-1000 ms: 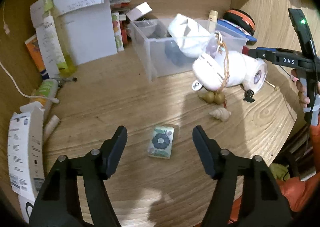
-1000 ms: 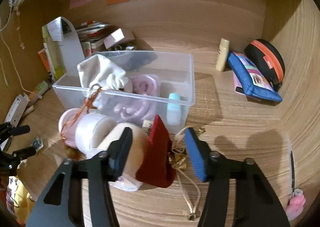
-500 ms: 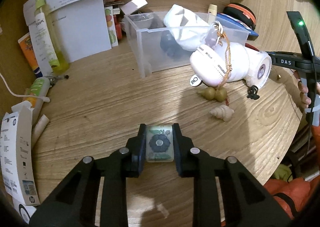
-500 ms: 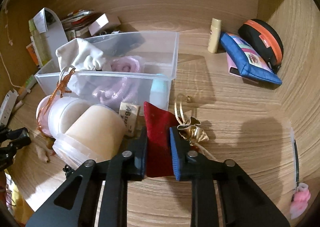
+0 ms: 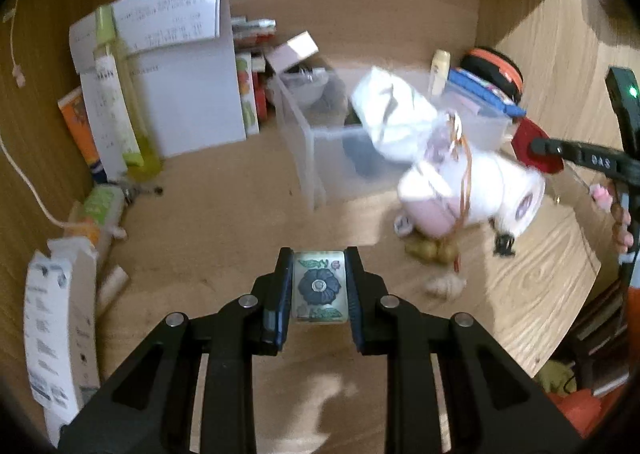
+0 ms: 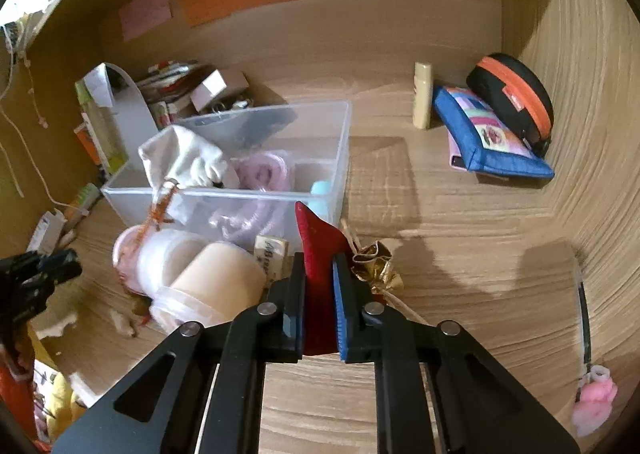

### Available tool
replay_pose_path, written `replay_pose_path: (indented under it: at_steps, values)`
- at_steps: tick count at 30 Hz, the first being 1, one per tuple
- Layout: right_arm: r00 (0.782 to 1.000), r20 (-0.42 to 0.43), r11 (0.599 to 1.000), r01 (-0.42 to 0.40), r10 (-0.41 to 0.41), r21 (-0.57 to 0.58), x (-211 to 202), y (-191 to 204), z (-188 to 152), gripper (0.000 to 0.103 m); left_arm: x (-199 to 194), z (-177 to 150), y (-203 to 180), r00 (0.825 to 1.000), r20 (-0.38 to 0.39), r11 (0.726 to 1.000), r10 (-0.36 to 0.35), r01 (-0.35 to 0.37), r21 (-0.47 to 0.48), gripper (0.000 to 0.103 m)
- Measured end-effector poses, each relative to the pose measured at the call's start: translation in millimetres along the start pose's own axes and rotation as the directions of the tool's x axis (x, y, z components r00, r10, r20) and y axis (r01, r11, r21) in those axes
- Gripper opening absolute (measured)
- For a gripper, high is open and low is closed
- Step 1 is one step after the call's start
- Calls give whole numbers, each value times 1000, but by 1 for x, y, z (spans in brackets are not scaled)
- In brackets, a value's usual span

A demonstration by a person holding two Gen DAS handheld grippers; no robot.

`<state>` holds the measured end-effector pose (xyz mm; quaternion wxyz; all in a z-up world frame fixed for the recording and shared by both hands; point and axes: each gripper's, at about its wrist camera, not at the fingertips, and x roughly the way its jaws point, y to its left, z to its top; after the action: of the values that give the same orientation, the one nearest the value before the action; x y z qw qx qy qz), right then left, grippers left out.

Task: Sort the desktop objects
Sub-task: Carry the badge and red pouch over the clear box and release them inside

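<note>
In the left wrist view, the left gripper [image 5: 319, 286] is clamped on a small flower-printed tile [image 5: 319, 287], pinched between both fingers above the wooden desk [image 5: 224, 222]; the clear plastic bin [image 5: 320, 142] stands well beyond it. In the right wrist view, the right gripper [image 6: 318, 308] is closed tight on a red pouch [image 6: 318, 250], whose tip rises just in front of the bin's near wall, with a gold drawstring bag [image 6: 376, 266] just beside it.

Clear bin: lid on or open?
Open: the clear bin shows no lid; white cloth sticks up past its rim.
</note>
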<state>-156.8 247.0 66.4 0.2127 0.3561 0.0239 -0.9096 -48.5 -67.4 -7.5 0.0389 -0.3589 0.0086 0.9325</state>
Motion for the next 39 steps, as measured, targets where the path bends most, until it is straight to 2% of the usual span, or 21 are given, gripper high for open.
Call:
replay_pose_path:
  at_steps: [9, 19, 29, 35, 39]
  values:
    - [995, 80, 998, -55, 55, 3, -35, -1, 16, 10, -4, 38, 1, 997, 67, 999, -25, 26, -19, 24]
    - [986, 143, 996, -85, 85, -8, -49, 0, 41, 10, 5, 77, -6, 992, 107, 998, -63, 65, -18, 24]
    - [974, 188, 991, -121, 129, -57, -41, 18, 82, 10, 24, 114, -7, 990, 115, 996, -83, 84, -3, 24]
    - [956, 200, 976, -204, 216, -80, -28, 35, 107, 10, 41, 128, -7, 989, 94, 994, -112, 113, -9, 24]
    - [948, 178, 963, -251, 265, -100, -10, 50, 117, 10, 60, 135, -8, 989, 61, 990, -136, 137, -15, 24]
